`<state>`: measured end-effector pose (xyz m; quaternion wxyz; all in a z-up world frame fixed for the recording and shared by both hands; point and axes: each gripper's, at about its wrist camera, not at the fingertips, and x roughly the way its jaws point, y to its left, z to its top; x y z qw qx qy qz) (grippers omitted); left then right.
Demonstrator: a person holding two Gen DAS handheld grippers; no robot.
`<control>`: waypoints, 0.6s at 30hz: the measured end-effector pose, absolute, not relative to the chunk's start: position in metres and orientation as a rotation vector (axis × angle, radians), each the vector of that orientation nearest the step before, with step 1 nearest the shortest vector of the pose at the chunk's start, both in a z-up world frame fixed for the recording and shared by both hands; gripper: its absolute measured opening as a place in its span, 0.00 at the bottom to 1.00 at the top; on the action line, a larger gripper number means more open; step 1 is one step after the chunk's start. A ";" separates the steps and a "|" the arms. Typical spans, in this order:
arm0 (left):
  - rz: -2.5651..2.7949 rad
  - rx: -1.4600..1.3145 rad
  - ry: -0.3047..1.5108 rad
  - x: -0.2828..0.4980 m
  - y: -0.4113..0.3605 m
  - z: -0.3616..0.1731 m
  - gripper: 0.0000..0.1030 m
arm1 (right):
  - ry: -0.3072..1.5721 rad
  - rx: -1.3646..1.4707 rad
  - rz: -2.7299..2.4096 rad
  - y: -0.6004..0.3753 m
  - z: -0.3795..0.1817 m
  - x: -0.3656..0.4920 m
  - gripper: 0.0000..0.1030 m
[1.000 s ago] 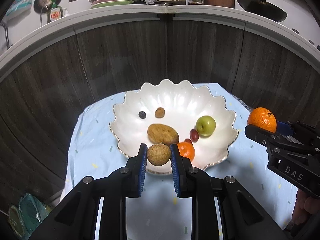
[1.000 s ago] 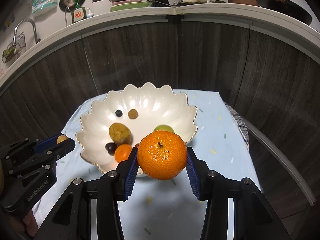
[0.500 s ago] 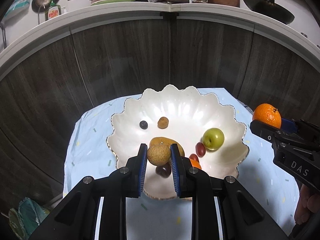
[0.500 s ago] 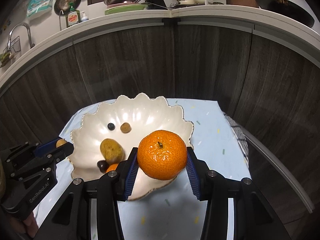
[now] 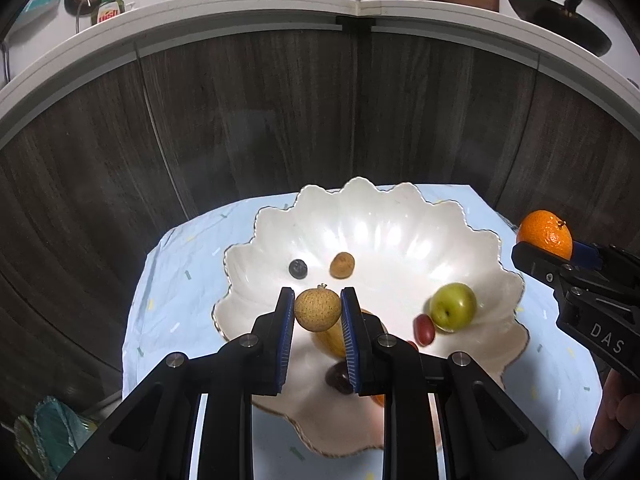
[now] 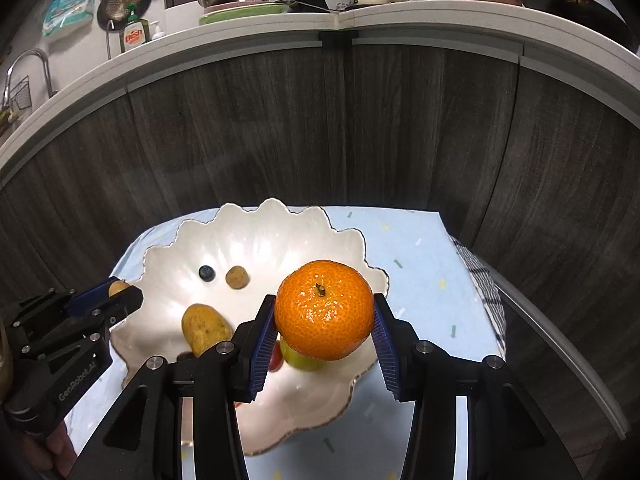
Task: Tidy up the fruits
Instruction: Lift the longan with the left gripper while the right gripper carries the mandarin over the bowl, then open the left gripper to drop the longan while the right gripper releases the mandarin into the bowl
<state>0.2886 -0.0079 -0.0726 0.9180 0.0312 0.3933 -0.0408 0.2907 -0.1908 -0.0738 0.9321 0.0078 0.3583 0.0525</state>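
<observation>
My left gripper (image 5: 317,314) is shut on a small round tan fruit (image 5: 317,309) and holds it above the near part of a white scalloped bowl (image 5: 400,216). My right gripper (image 6: 324,326) is shut on a mandarin orange (image 6: 325,310) over the bowl's (image 6: 256,224) right side. In the bowl lie a blueberry (image 5: 298,269), a small brown fruit (image 5: 342,265), a green apple-like fruit (image 5: 453,305), a red grape (image 5: 424,330), a dark grape (image 5: 338,378) and a yellow-brown oblong fruit (image 6: 206,328). The right gripper with its orange (image 5: 545,234) shows at the right edge of the left wrist view.
The bowl stands on a small table under a pale blue speckled cloth (image 5: 176,280). Dark wood cabinet fronts (image 5: 320,120) rise close behind it, under a white counter (image 5: 280,4) crowded with pans and dishes. A checked towel (image 6: 486,292) hangs at the table's right side.
Both grippers have moved forward over the bowl with their fruits still held. The bowl now lies closer and lower in both views, and the green fruit has slid behind the orange.
</observation>
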 end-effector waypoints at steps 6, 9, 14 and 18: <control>-0.071 0.063 0.824 0.309 -0.002 -0.081 0.23 | 0.754 0.017 0.102 -0.189 -0.080 0.311 0.45; -0.067 0.058 0.833 0.318 -0.001 -0.085 0.23 | 0.766 0.022 0.095 -0.189 -0.083 0.320 0.45; -0.065 0.045 0.856 0.331 0.003 -0.093 0.23 | 0.789 0.019 0.090 -0.186 -0.090 0.333 0.45; -0.065 0.043 0.875 0.338 0.005 -0.100 0.23 | 0.812 0.021 0.087 -0.185 -0.097 0.340 0.45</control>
